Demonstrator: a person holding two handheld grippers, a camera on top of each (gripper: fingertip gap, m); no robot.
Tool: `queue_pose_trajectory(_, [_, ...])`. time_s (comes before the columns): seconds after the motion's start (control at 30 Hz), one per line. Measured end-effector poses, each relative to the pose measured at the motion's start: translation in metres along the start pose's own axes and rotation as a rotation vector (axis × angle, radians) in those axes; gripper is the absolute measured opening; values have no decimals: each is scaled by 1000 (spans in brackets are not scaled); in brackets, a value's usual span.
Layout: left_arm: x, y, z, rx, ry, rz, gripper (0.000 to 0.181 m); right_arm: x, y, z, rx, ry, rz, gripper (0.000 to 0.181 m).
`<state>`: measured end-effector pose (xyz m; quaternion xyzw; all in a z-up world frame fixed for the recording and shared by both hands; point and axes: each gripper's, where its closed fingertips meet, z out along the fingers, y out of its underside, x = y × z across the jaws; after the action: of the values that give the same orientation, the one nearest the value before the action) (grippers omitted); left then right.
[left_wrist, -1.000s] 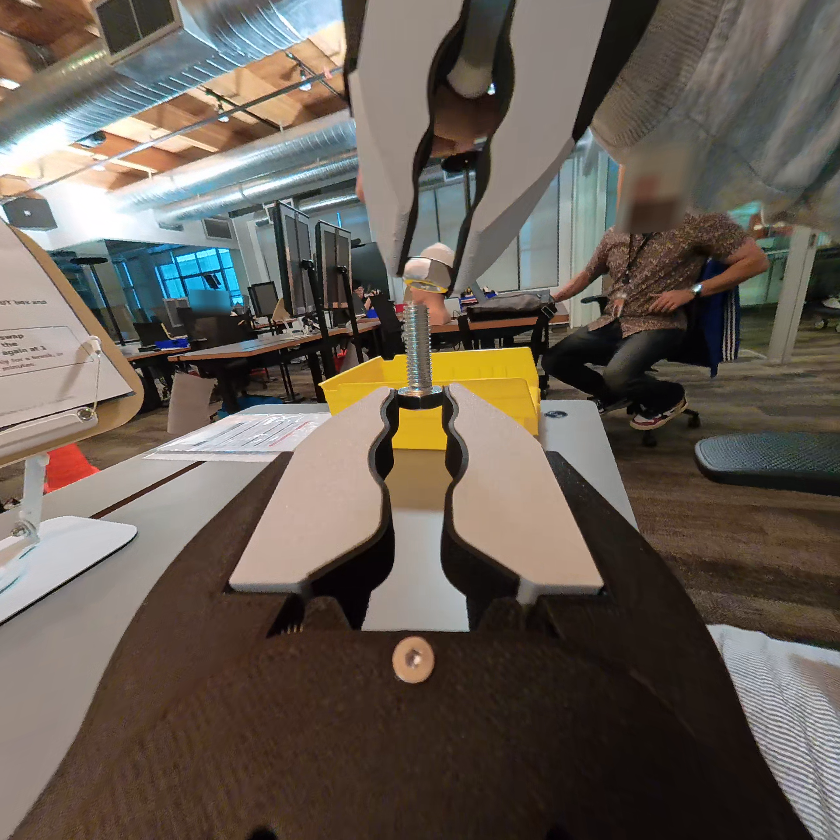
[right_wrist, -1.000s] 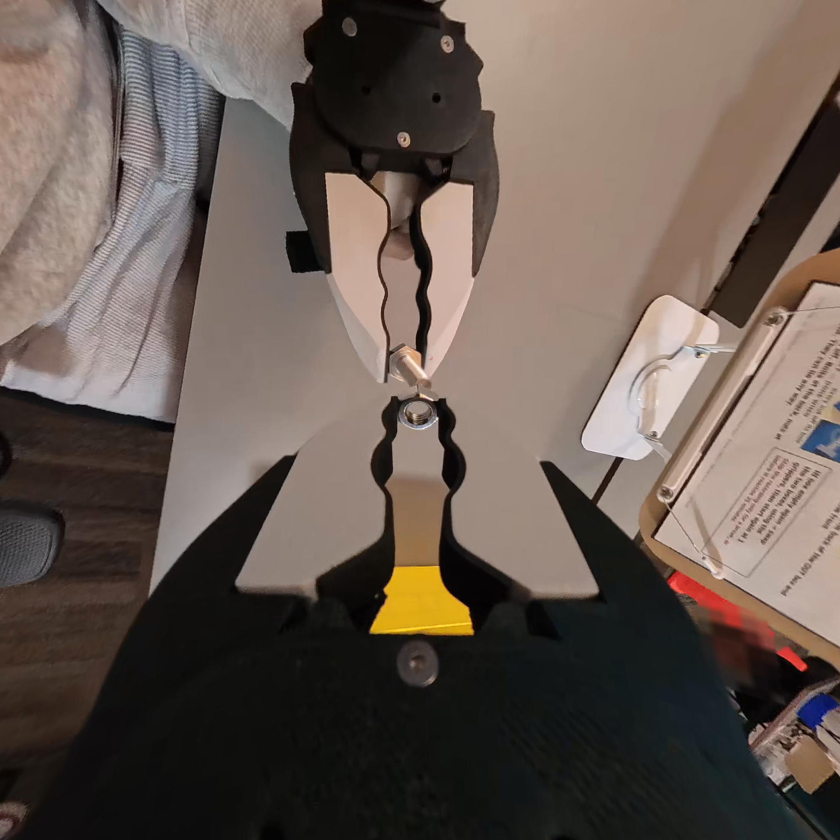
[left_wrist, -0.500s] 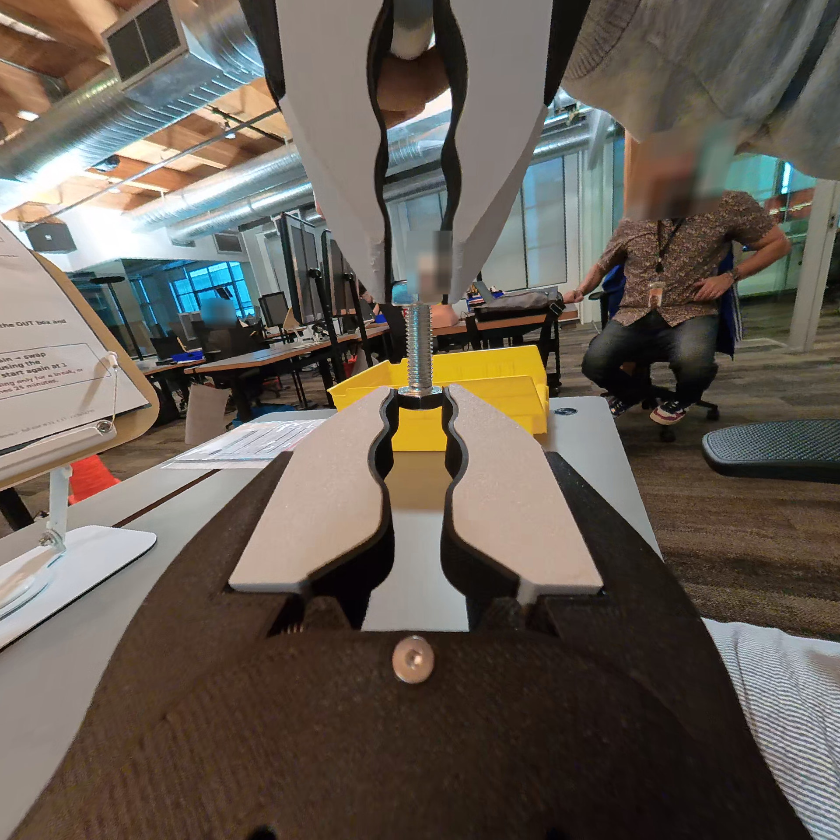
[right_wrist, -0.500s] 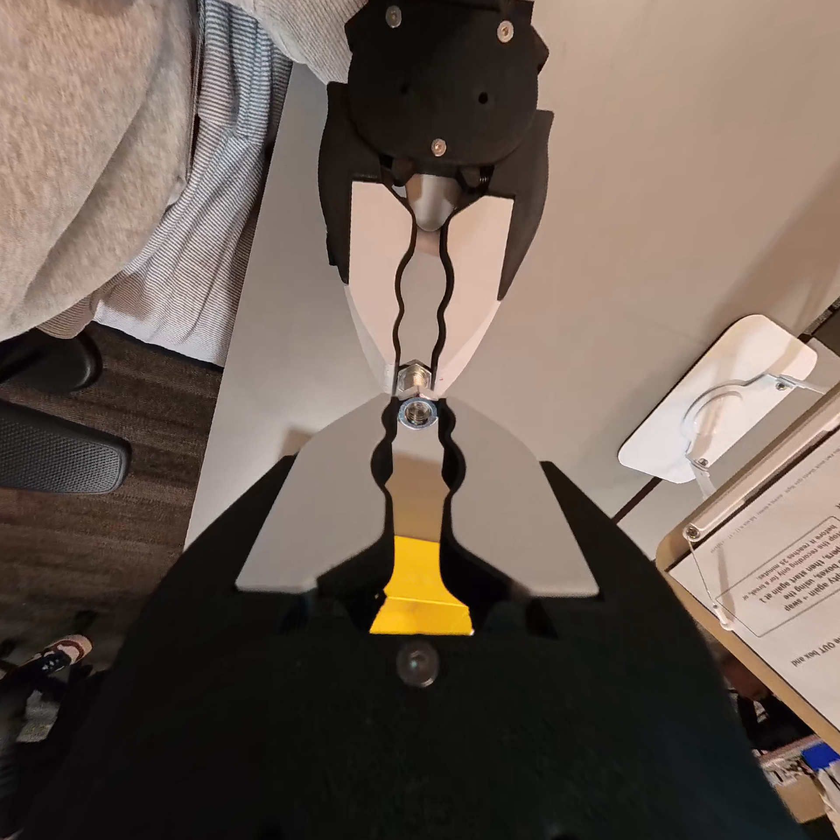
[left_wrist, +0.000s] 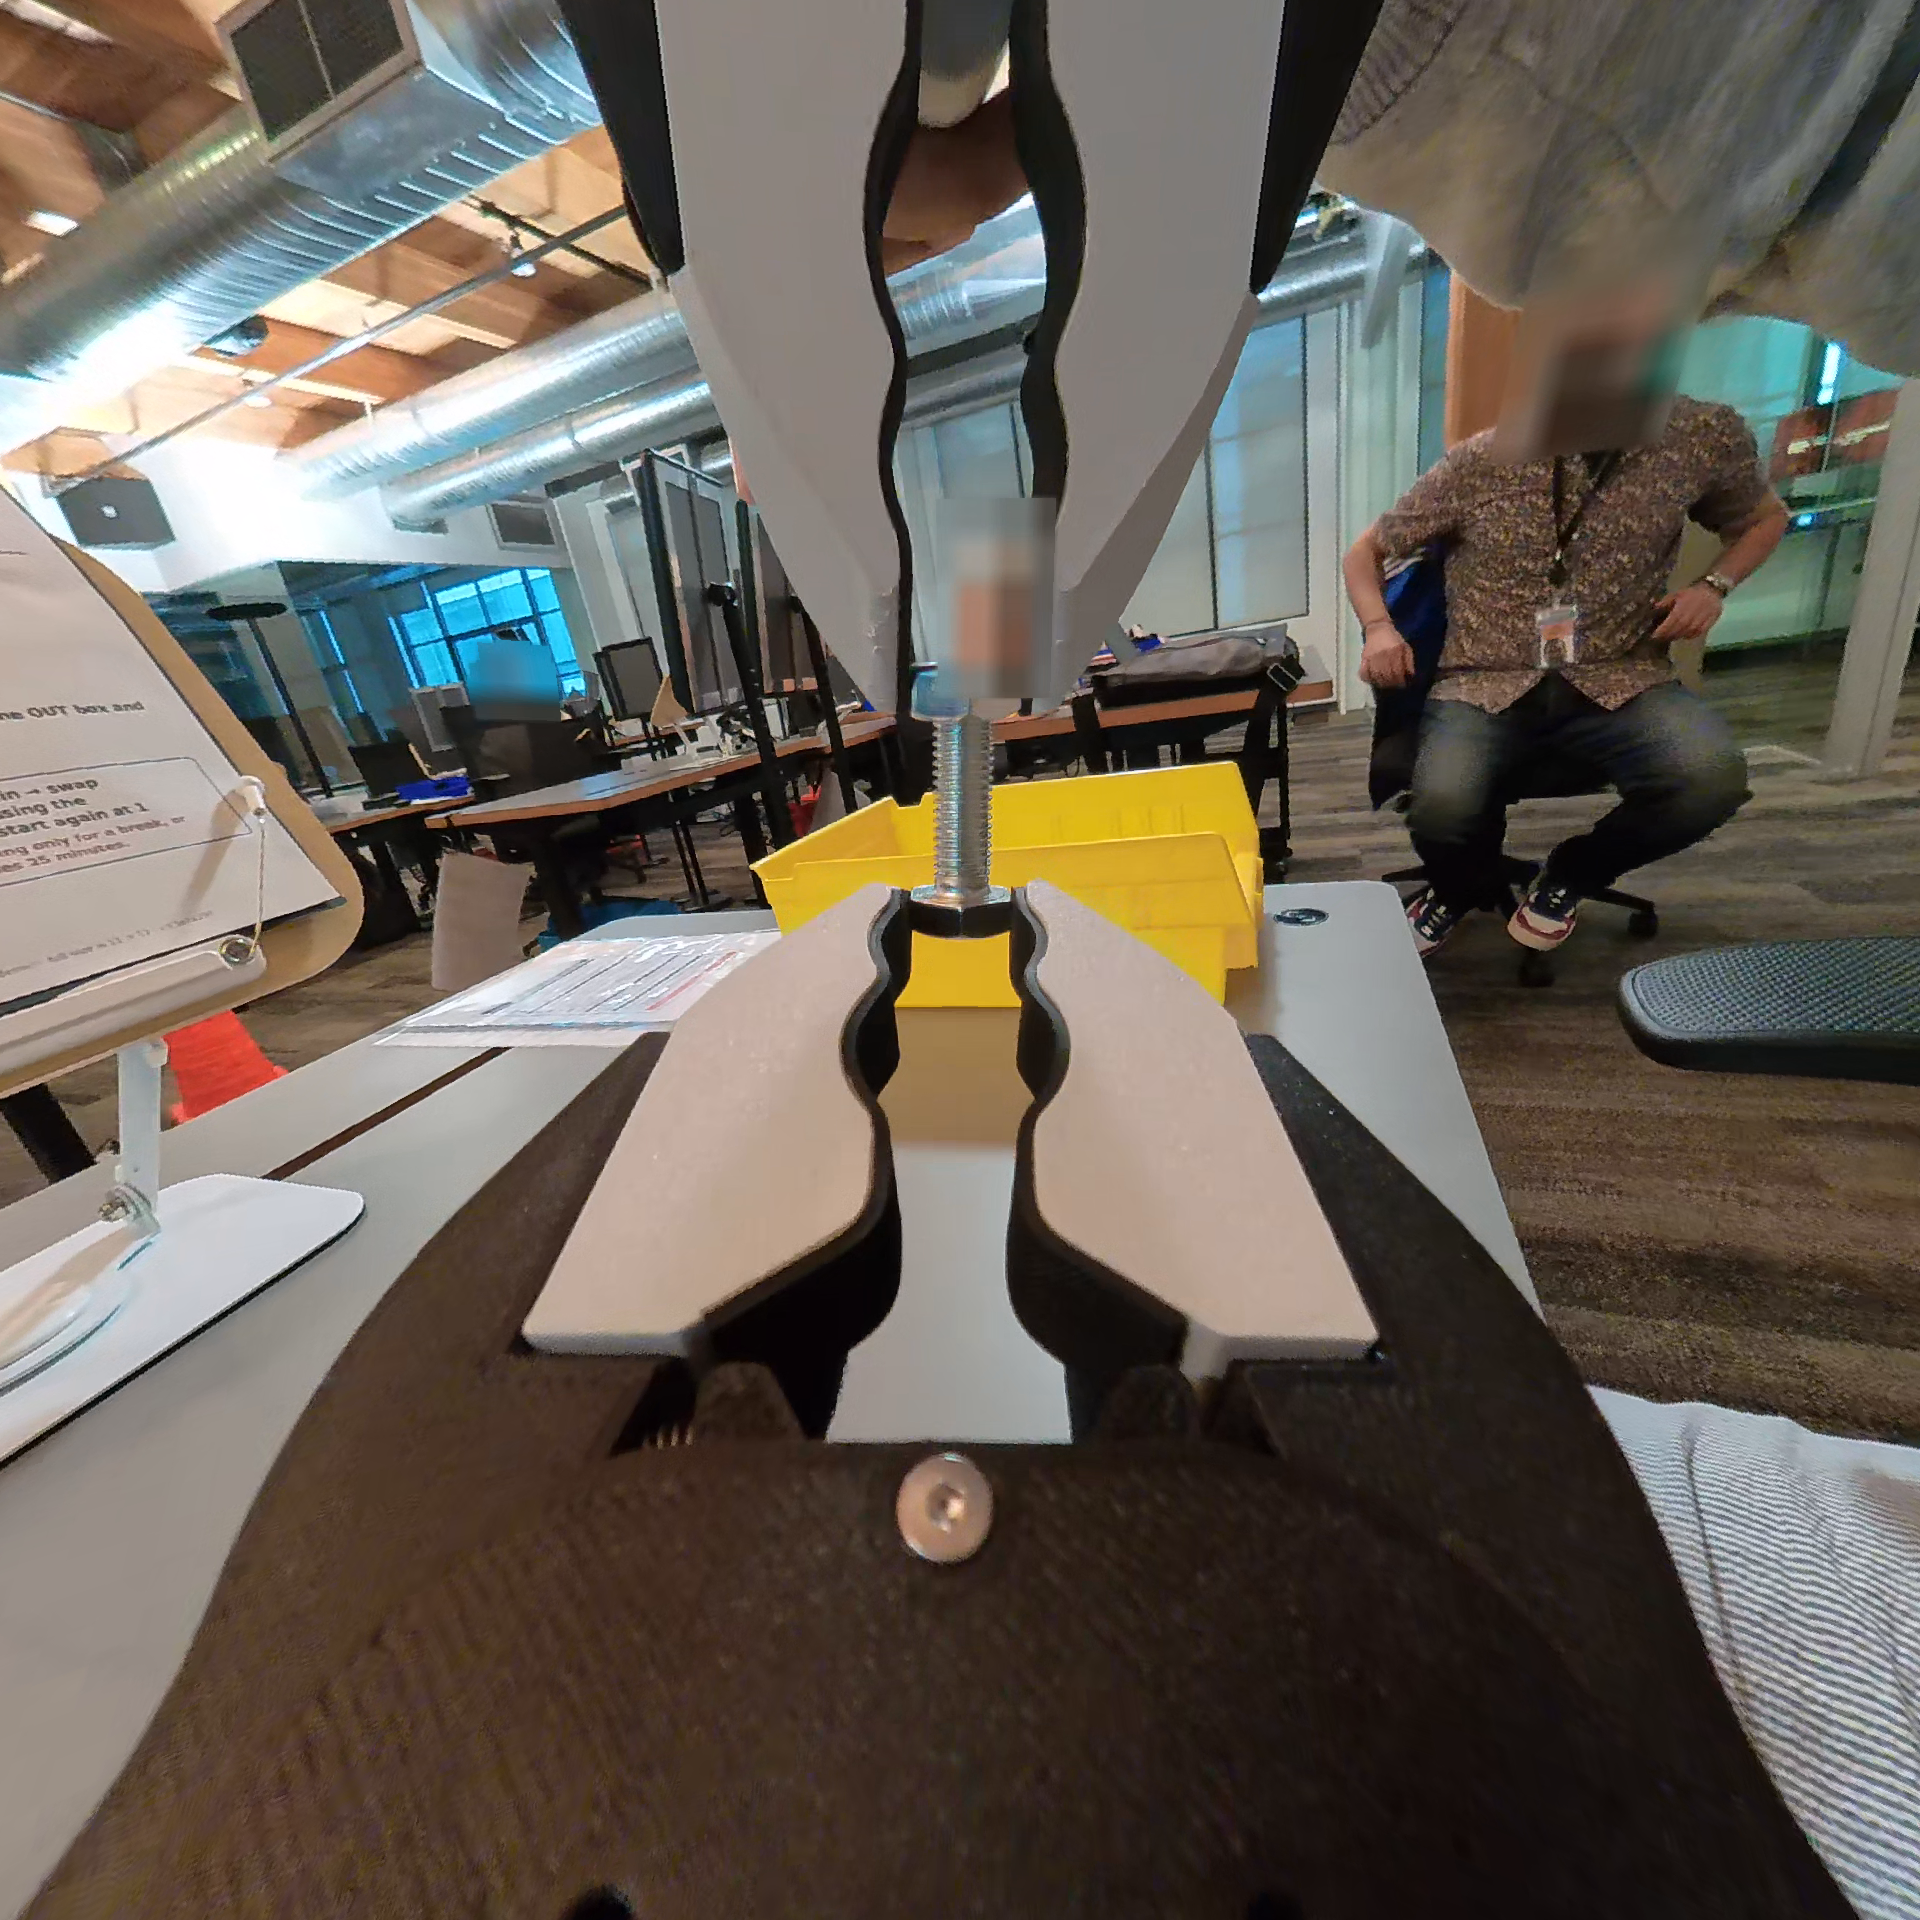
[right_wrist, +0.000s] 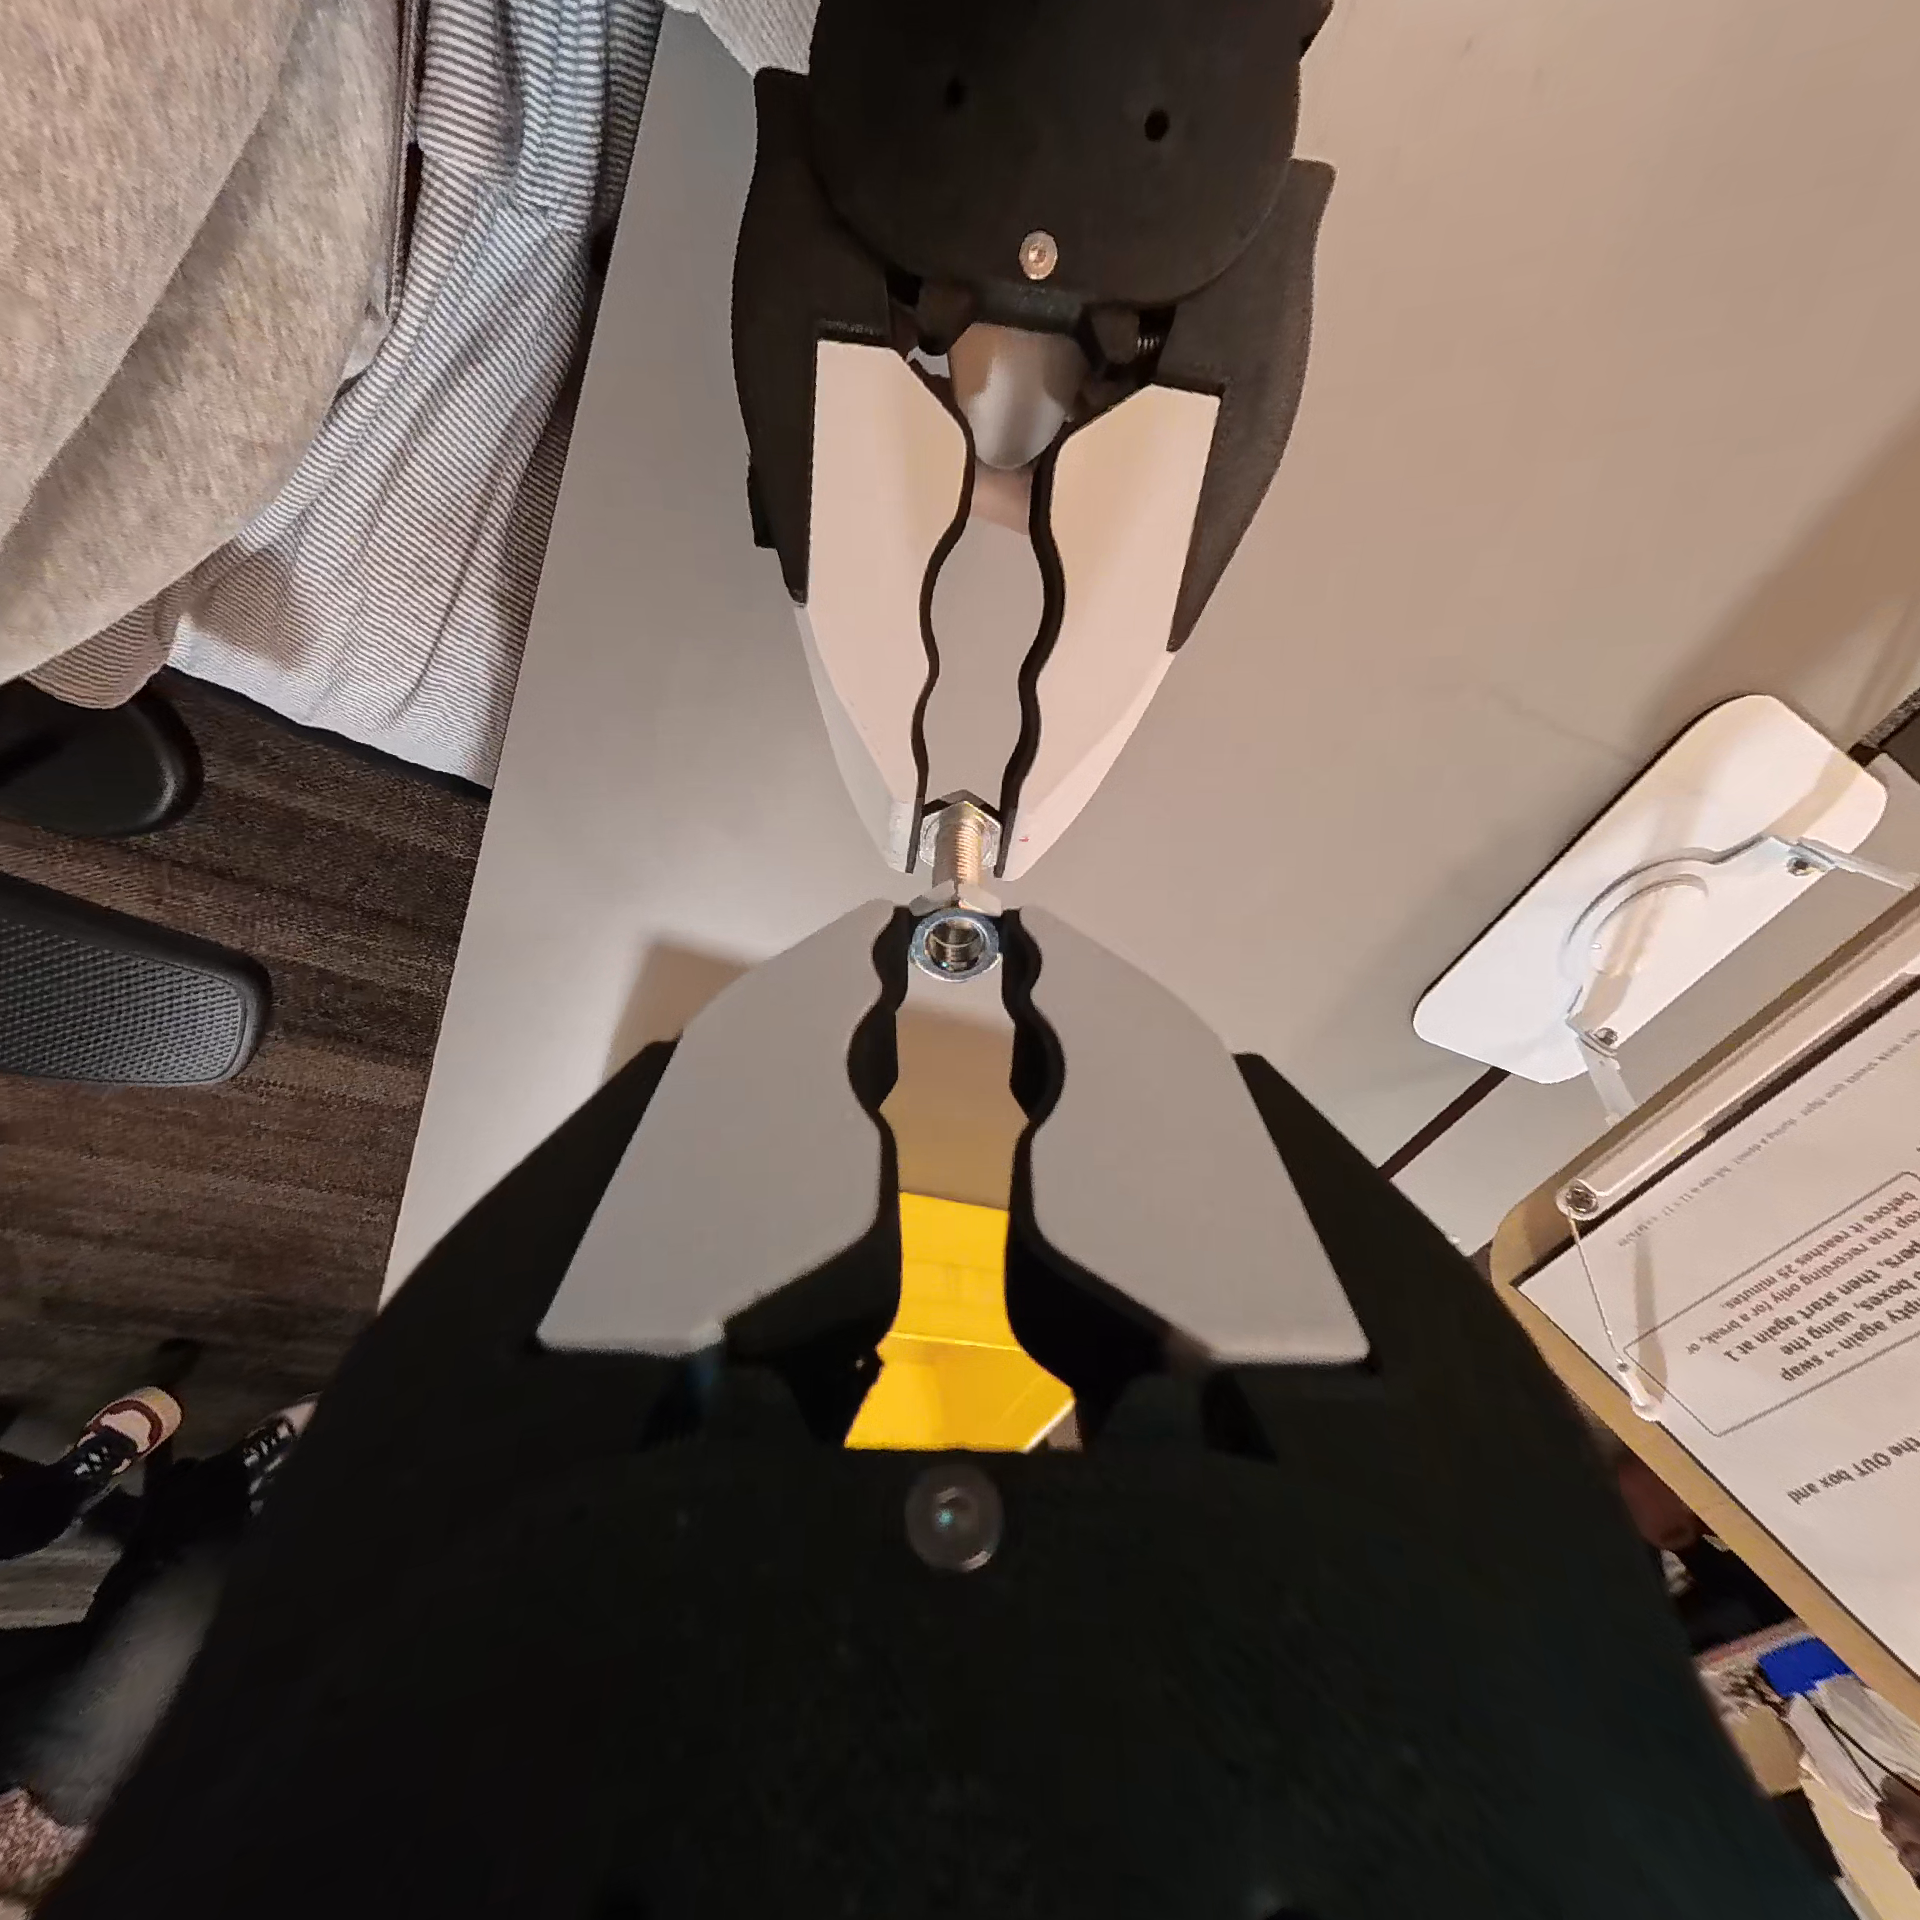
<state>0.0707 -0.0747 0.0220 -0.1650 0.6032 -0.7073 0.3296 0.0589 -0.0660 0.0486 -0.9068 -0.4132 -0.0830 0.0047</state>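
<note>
My left gripper (left_wrist: 956, 914) is shut on the hex head of a silver bolt (left_wrist: 961, 810), which stands upright with its threaded end up. My right gripper (left_wrist: 977, 675) comes down from above, shut on a small silver nut (left_wrist: 928, 694) that meets the bolt's tip. In the right wrist view my right gripper (right_wrist: 954, 935) holds the nut (right_wrist: 954, 948) at its fingertips. Just beyond it, the left gripper (right_wrist: 956, 847) holds the bolt (right_wrist: 954, 850), end-on to the nut. Both are above the grey table (right_wrist: 644, 727).
A yellow bin (left_wrist: 1122, 862) stands at the table's far end, with a printed sheet (left_wrist: 582, 987) to its left. A document stand (left_wrist: 156, 831) on a white base (left_wrist: 208, 1247) is at the left. A seated person (left_wrist: 1558, 675) and a chair armrest (left_wrist: 1766, 997) are at the right. My two grippers' fingertips are within a few centimetres of each other.
The right gripper with the nut has come down and lined up over the bolt. The nut now meets the bolt's tip, where a gap showed before.
</note>
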Motion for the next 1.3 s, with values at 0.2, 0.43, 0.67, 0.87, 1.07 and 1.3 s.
queue_pose_trajectory(0.2, [-5, 6, 2, -32, -29, -10, 20, 4, 5, 5, -6, -22, 0, 18])
queue_pose_trajectory(0.43, [-15, -1, -3, 8, -67, -62, 20, 17, 1, 1, 74, -28, 52, 17])
queue_pose_trajectory(0.67, [-20, 2, -3, -12, -100, -47, 20, 21, 1, 3, 65, -31, 77, 17])
queue_pose_trajectory(0.87, [-25, 1, -5, -10, -146, -20, 20, 27, 0, 3, 39, -26, 202, 17])
queue_pose_trajectory(1.07, [-28, 3, -4, -26, -179, 16, 20, 28, 2, 5, 7, -29, 335, 17])
queue_pose_trajectory(1.3, [-30, -1, -7, 6, -179, -17, 20, 31, 2, 4, 39, -16, 371, 18])
